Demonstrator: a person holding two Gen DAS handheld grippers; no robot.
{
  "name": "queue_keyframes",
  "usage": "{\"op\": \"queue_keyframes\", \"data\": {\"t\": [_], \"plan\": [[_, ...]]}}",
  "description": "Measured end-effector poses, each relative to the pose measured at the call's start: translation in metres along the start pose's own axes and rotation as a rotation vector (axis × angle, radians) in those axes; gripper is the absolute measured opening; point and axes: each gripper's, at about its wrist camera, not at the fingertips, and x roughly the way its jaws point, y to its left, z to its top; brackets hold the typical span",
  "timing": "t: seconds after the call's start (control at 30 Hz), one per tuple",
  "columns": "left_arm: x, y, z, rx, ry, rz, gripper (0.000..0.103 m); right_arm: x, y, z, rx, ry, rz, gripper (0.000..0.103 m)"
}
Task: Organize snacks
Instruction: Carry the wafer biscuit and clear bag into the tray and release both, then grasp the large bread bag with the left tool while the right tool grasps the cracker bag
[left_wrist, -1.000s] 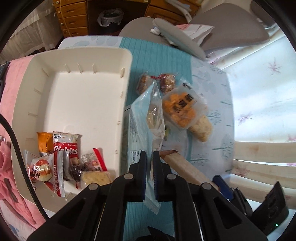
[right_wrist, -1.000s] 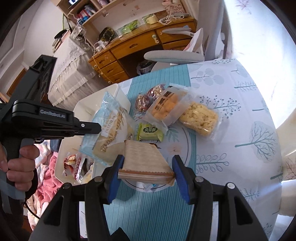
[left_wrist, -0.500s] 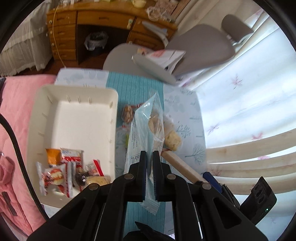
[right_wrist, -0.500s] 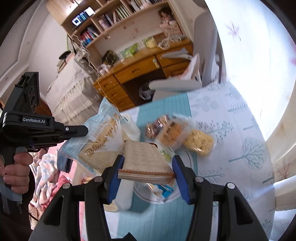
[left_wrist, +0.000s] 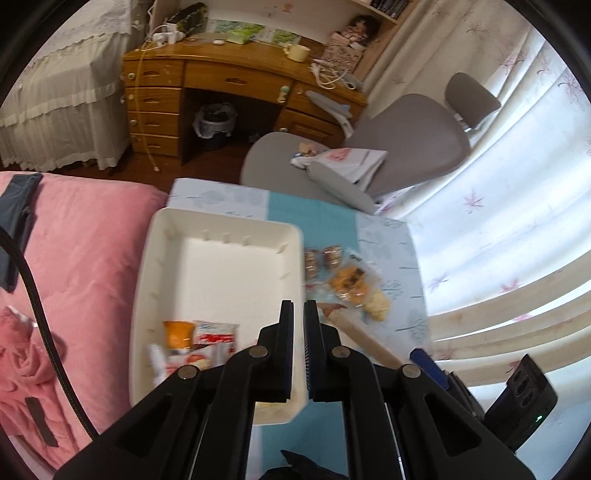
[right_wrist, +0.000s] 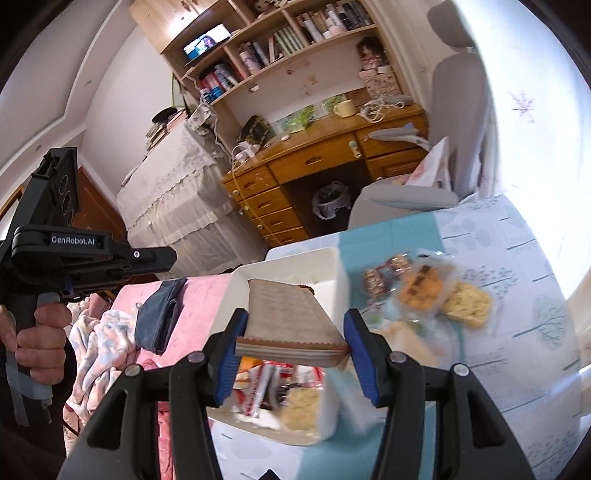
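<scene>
The right gripper (right_wrist: 291, 341) clamps a wafer pack (right_wrist: 286, 314) above the white bin (left_wrist: 221, 273) for deposit; the left gripper (left_wrist: 298, 332), fingers nearly together, holds nothing.

Left gripper (left_wrist: 299, 314) nearly closed, right gripper (right_wrist: 295, 332) clamped, raised

The left gripper (left_wrist: 298, 321) is matte black with round silver screws at its joints; a black cable (left_wrist: 48, 332) runs beside it. The right gripper (right_wrist: 293, 328) has blue pads (right_wrist: 231, 356). White "GenRobot.AI" lettering marks the black body; a bare-skinned hand (right_wrist: 35, 343) grips it.
</scene>
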Motion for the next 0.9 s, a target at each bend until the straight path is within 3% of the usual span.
{"op": "queue_keyframes", "data": {"t": [0.27, 0.4, 0.47, 0.53, 0.7, 0.9], "plan": [[0.006, 0.055, -0.019, -0.003, 0.049, 0.062, 0.007, 0.037, 0.040, -0.026, -0.009, 0.017, 0.015, 0.056], [0.017, 0.072, -0.028, 0.000, 0.099, 0.082, 0.031, 0.067, 0.047, -0.043, 0.005, 0.127, -0.019, 0.057], [0.022, 0.077, -0.034, 0.009, 0.120, 0.089, 0.038, 0.074, 0.045, -0.052, 0.033, 0.164, -0.025, 0.060], [0.027, 0.077, -0.038, 0.016, 0.135, 0.082, 0.046, 0.072, 0.044, -0.057, 0.053, 0.171, -0.031, 0.072], [0.041, 0.063, -0.049, 0.055, 0.173, 0.053, 0.048, 0.053, 0.034, -0.064, 0.073, 0.156, -0.087, 0.074], [0.048, 0.030, -0.063, 0.084, 0.185, 0.021, 0.068, 0.027, 0.011, -0.065, 0.097, 0.133, -0.150, 0.074]]}}
